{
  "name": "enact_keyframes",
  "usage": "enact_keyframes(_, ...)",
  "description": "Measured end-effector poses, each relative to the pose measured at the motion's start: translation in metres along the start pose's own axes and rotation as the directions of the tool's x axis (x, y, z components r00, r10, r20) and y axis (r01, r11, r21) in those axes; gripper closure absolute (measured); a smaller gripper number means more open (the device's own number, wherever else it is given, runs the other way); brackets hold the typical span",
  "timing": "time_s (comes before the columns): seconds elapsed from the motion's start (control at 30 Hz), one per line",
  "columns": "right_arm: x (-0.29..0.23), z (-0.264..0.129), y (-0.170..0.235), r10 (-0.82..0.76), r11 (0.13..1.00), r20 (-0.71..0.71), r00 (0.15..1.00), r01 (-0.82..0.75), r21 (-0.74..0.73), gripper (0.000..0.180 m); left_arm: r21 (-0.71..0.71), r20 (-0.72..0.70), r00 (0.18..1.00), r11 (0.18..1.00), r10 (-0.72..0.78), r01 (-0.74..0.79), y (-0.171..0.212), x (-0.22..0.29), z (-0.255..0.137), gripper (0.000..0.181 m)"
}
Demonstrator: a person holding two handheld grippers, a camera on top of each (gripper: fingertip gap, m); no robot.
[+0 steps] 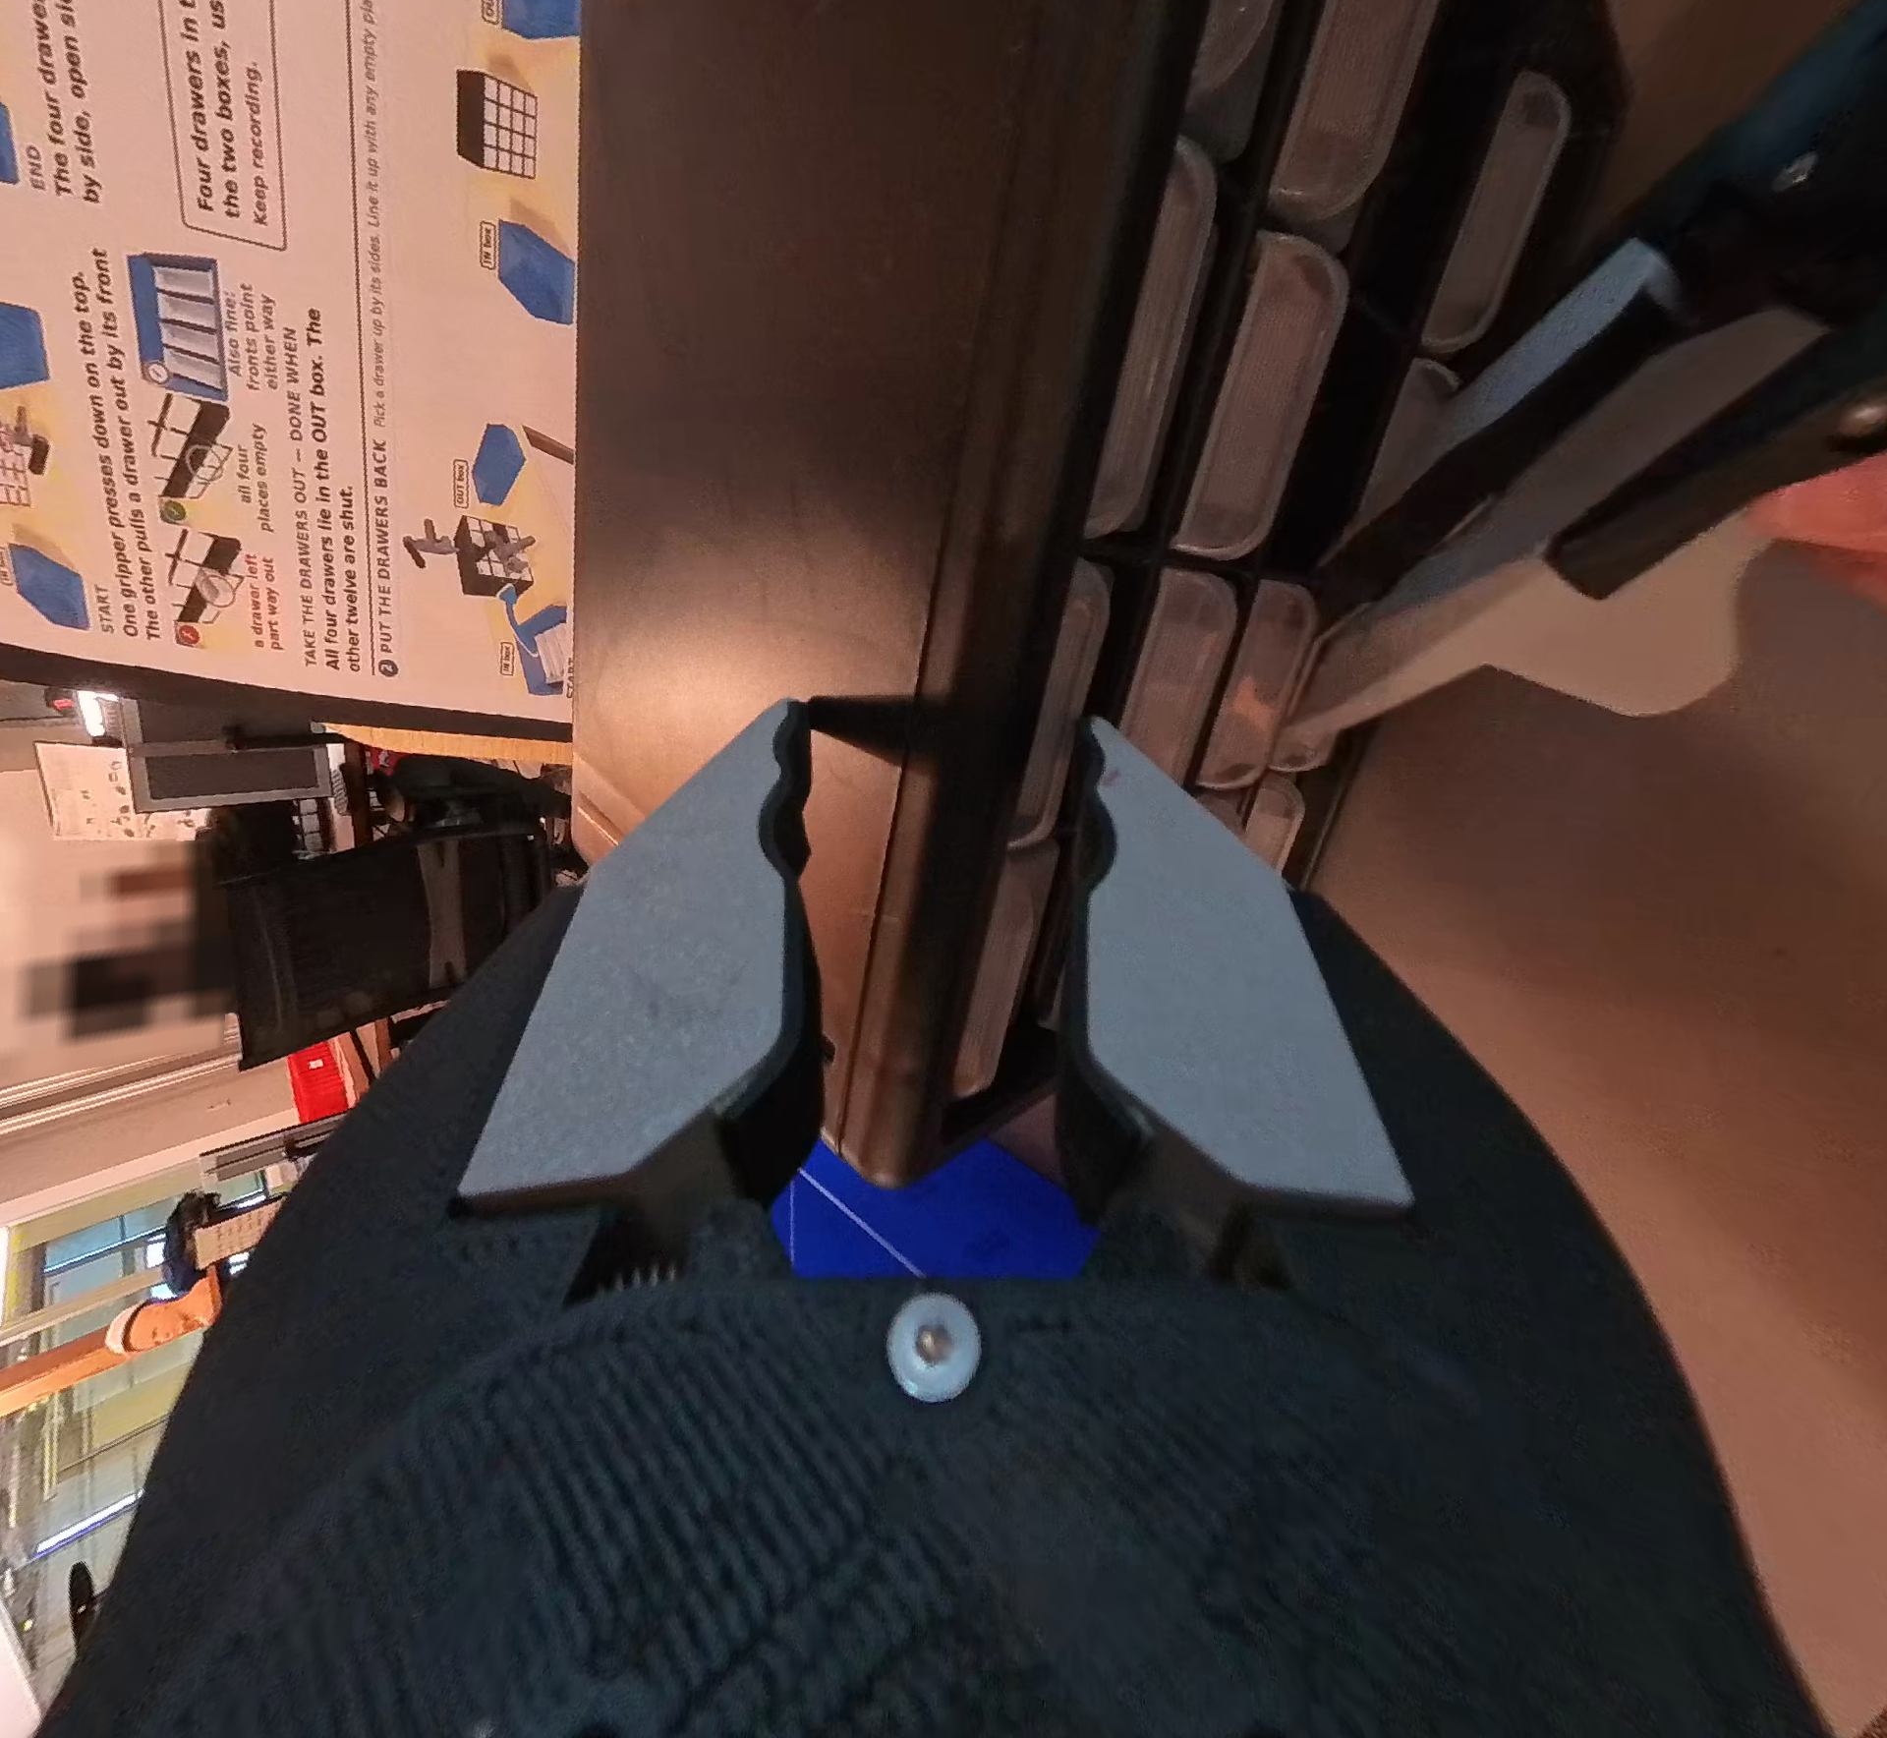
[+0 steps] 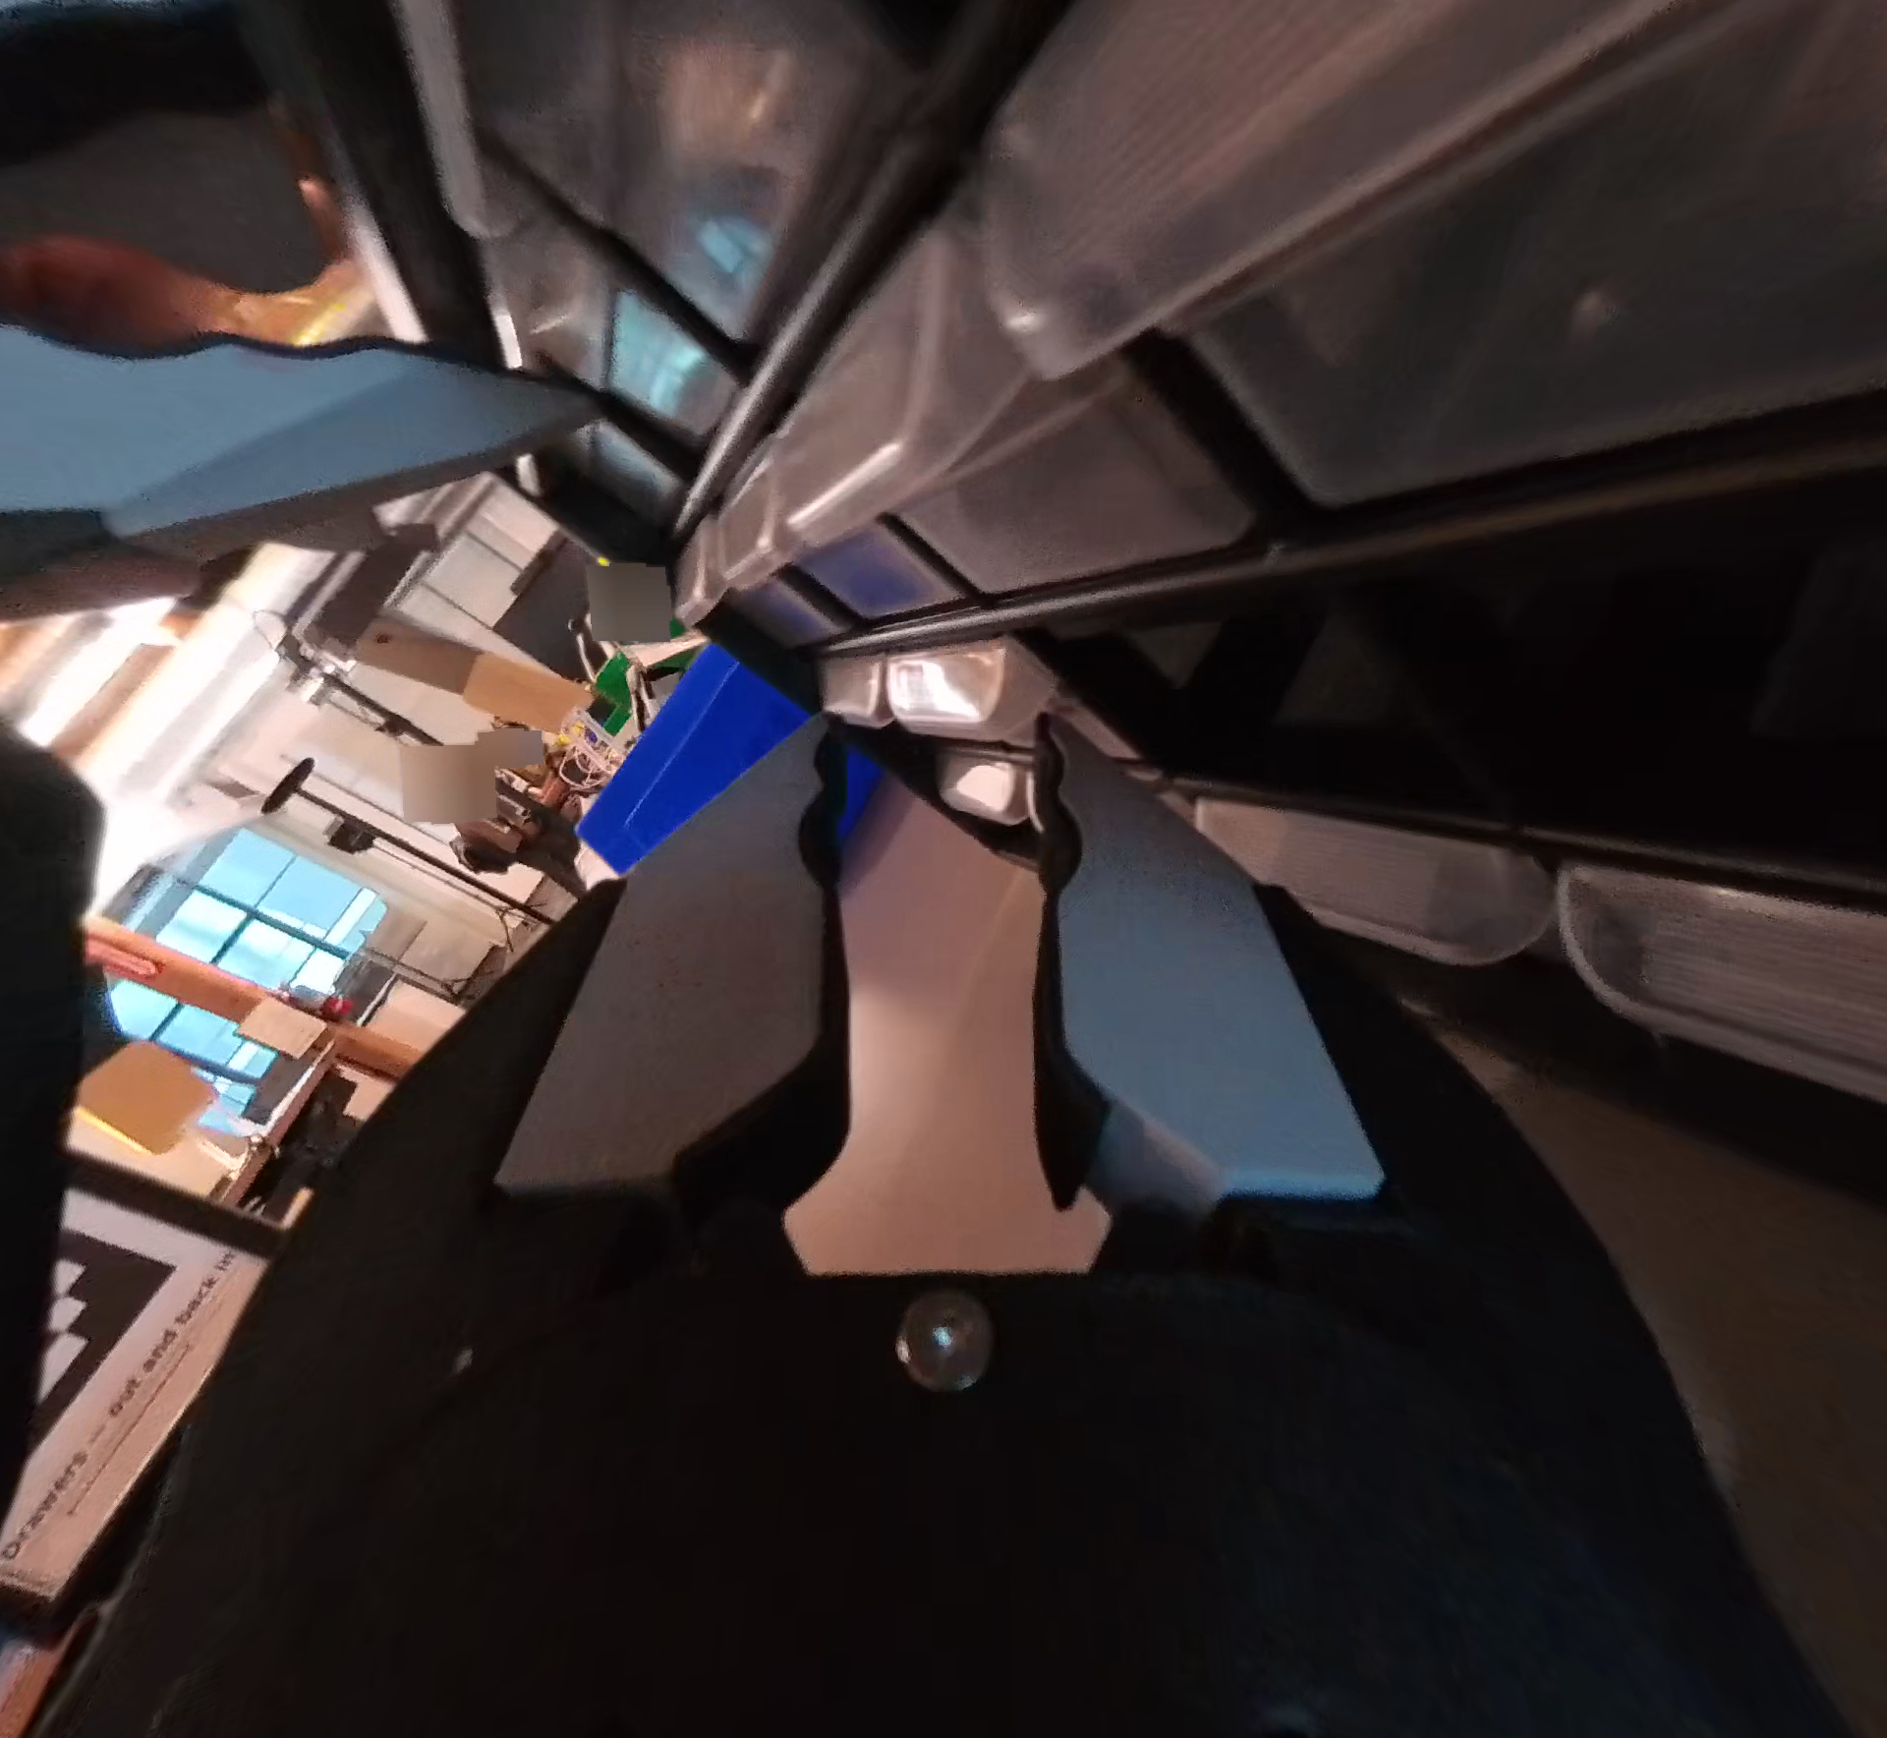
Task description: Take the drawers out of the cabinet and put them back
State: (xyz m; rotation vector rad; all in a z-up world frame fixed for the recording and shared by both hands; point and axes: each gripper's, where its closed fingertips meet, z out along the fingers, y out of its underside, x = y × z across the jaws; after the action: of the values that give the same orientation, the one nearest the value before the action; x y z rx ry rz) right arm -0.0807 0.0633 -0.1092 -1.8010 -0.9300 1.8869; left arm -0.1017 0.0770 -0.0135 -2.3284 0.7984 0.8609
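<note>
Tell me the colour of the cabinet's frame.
Black. The cabinet shows it best in the left wrist view, framing translucent grey drawers.

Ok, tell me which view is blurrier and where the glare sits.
Right wrist view: softer overall, motion-smeared along the clear drawers, bright glint on one drawer front. Left wrist view: sharper, warm sheen on the black cabinet top, strong wide-angle bending at the edges.

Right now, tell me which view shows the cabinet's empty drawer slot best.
The right wrist view: the empty slot gapes dark among the clear drawers, just beyond the right claw. The left wrist view shows the cabinet edge-on, its front steeply foreshortened.
</note>
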Motion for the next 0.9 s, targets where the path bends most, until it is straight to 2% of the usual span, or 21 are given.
enact_keyframes(0.2,0.004,0.010,0.001,0.024,1.000,0.010,1.000,-0.024,0.004,0.168,-0.001,0.001,1.000,1.000,0.002,-0.002,0.000,0.000,0.000,0.131)
enact_keyframes(0.37,-0.004,0.002,0.010,0.019,1.000,0.057,0.998,-0.018,-0.021,0.171,-0.010,0.001,1.000,1.000,0.012,-0.012,0.000,0.000,0.000,0.131)
enact_keyframes(0.47,-0.021,-0.014,0.034,-0.062,0.995,0.092,0.994,0.069,-0.072,0.172,-0.018,-0.002,1.000,1.000,0.021,-0.021,0.000,0.000,0.000,0.131)
enact_keyframes(0.53,-0.023,-0.022,0.055,-0.161,0.972,0.065,0.985,0.170,-0.162,0.180,-0.017,-0.008,1.000,1.000,0.026,-0.026,0.000,0.000,0.000,0.131)
enact_keyframes(0.6,-0.016,-0.031,0.068,-0.280,0.927,0.011,0.960,0.274,-0.257,0.153,-0.011,-0.011,1.000,1.000,0.019,-0.019,0.000,0.000,0.000,0.131)
enact_keyframes(0.73,-0.011,-0.050,0.053,-0.528,0.813,-0.073,0.846,0.479,-0.331,0.144,0.004,-0.009,1.000,1.000,0.009,-0.009,0.000,0.000,0.000,0.131)
enact_keyframes(0.8,-0.020,-0.054,0.042,-0.659,0.710,-0.059,0.749,0.595,-0.376,0.139,0.001,-0.010,1.000,1.000,0.012,-0.012,0.000,0.000,0.000,0.131)
enact_keyframes(0.9,-0.025,-0.055,0.029,-0.814,0.514,-0.048,0.579,0.679,-0.524,0.136,-0.010,-0.009,1.000,1.000,0.021,-0.021,0.000,0.000,0.000,0.131)
